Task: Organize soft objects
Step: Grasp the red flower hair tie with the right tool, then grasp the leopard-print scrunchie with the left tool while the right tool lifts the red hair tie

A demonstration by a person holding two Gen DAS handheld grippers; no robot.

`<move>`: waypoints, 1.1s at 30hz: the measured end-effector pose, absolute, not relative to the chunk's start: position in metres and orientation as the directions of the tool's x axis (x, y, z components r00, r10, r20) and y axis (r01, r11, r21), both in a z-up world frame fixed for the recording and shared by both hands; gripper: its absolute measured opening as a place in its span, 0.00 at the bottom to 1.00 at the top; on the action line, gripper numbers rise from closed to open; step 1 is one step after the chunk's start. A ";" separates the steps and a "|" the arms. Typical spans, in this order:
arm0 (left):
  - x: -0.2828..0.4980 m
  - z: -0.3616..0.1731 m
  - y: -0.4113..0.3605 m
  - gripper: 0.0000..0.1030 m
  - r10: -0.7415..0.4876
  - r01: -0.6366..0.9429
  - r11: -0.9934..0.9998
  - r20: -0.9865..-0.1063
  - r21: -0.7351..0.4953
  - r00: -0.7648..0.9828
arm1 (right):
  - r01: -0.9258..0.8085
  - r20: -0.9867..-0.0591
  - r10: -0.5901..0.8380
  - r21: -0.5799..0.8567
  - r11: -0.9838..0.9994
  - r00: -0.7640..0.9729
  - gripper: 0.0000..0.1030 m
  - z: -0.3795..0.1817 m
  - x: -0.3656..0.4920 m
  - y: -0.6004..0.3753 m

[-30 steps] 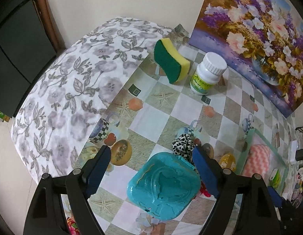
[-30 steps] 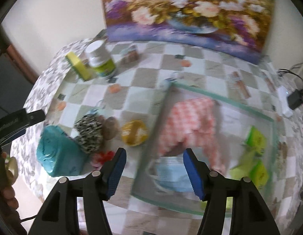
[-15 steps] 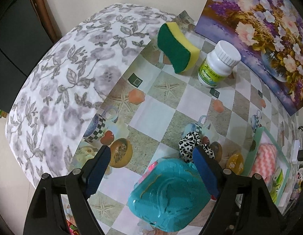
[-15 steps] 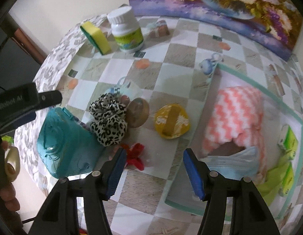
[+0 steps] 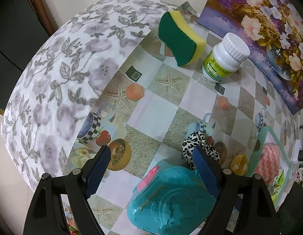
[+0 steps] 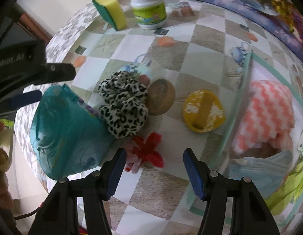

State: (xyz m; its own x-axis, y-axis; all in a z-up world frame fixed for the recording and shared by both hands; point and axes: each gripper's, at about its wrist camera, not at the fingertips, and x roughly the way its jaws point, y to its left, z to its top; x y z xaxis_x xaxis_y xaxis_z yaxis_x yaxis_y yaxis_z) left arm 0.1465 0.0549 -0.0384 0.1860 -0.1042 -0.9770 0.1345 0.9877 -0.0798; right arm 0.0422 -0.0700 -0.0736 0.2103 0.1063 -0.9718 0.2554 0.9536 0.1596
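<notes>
On the checked tablecloth lie a teal soft pouch (image 5: 171,201), a leopard-print scrunchie (image 6: 124,105) and a red fuzzy bow (image 6: 149,152). My left gripper (image 5: 151,168) hangs open above the near edge of the teal pouch, and the scrunchie (image 5: 198,143) sits just beyond its right finger. My right gripper (image 6: 155,174) points down and stands open just short of the red bow, nothing between its pads. The teal pouch (image 6: 67,133) lies left of it. A clear green-rimmed tray (image 6: 241,98) to the right holds a pink chevron cloth (image 6: 269,113) and a blue face mask (image 6: 269,166).
At the back stand a yellow-green sponge (image 5: 180,39) and a white pill bottle (image 5: 223,58) before a flower painting (image 5: 269,29). A yellow disc (image 6: 203,111) lies between scrunchie and tray. Green packets (image 6: 288,192) fill the tray's corner. The table edge drops off at left.
The right gripper has swung left from above the tray and sunk until it hangs over the red bow. The left gripper has come lower over the teal pouch. Neither gripper's opening has changed.
</notes>
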 end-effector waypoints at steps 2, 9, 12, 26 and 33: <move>0.147 -0.040 0.055 0.83 -0.104 0.135 0.988 -0.978 -0.080 0.182 | 0.250 -0.972 0.115 0.166 0.954 0.207 0.62 -0.076 0.043 -0.067; 0.149 -0.043 0.057 0.83 -0.109 0.138 0.987 -0.979 -0.086 0.173 | 0.231 -0.976 0.100 0.144 0.962 0.193 0.62 -0.088 0.049 -0.052; 0.150 -0.044 0.057 0.83 -0.112 0.137 0.987 -0.979 -0.089 0.173 | 0.233 -0.975 0.106 0.151 0.961 0.194 0.62 -0.092 0.051 -0.051; 0.150 -0.042 0.042 0.83 -0.145 0.194 0.974 -0.978 -0.115 0.149 | 0.282 -0.967 0.116 0.180 0.942 0.229 0.28 -0.094 0.048 -0.084; 0.153 -0.039 0.031 0.83 -0.145 0.219 0.970 -0.978 -0.110 0.149 | 0.308 -0.957 0.117 0.200 0.930 0.266 0.27 -0.085 0.046 -0.103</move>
State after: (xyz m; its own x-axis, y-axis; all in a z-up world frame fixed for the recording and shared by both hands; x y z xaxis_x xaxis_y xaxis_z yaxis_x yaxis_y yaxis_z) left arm 0.1528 0.0308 -0.0392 0.1488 -0.1448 -0.9782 0.2188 0.9695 -0.1102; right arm 0.0456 -0.1026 -0.0847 0.2663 0.1171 -0.9567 0.3083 0.9301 0.1997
